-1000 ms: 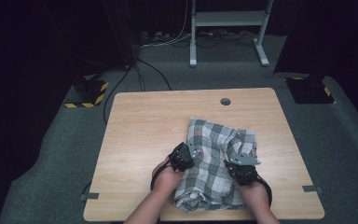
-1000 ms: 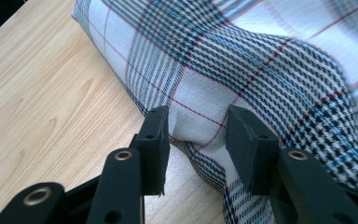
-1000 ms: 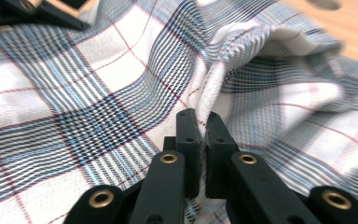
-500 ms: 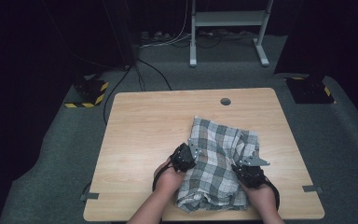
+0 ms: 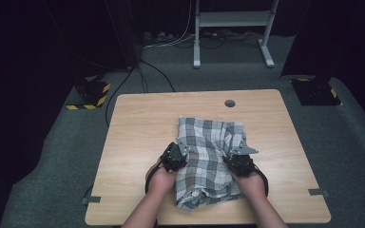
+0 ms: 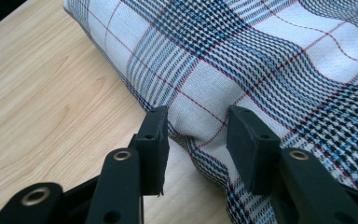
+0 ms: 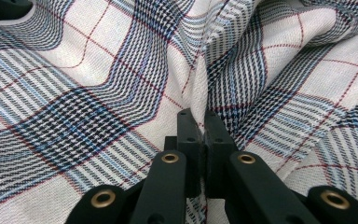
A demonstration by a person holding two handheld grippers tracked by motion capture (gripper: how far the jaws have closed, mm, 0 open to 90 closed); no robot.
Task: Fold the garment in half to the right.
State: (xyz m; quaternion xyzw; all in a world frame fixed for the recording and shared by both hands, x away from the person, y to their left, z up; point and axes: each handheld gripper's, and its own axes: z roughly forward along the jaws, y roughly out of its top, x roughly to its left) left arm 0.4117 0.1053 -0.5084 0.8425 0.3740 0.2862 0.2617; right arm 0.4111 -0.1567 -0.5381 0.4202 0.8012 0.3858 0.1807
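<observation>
A crumpled plaid cloth (image 5: 209,152) in white, blue and black lies on the near half of the wooden table (image 5: 142,123). My left gripper (image 5: 183,151) sits at the cloth's left edge. In the left gripper view my left gripper (image 6: 198,135) has its jaws partly closed, and a puckered fold of the cloth (image 6: 261,56) is pinched between them above the tabletop (image 6: 37,93). My right gripper (image 5: 233,156) is at the cloth's right side. In the right gripper view my right gripper (image 7: 198,126) is shut tight on a raised ridge of the cloth (image 7: 98,93).
A round cable hole (image 5: 229,103) is in the table's far edge. Grey tape marks (image 5: 91,200) sit at the near corners. On the floor are a yellow-and-black striped block (image 5: 92,92), a dark box (image 5: 316,90), cables (image 5: 147,76) and a white stand (image 5: 197,47).
Both hands have shifted a little away from me and leftward. The cloth's right side has been drawn in and its near edge has bunched up.
</observation>
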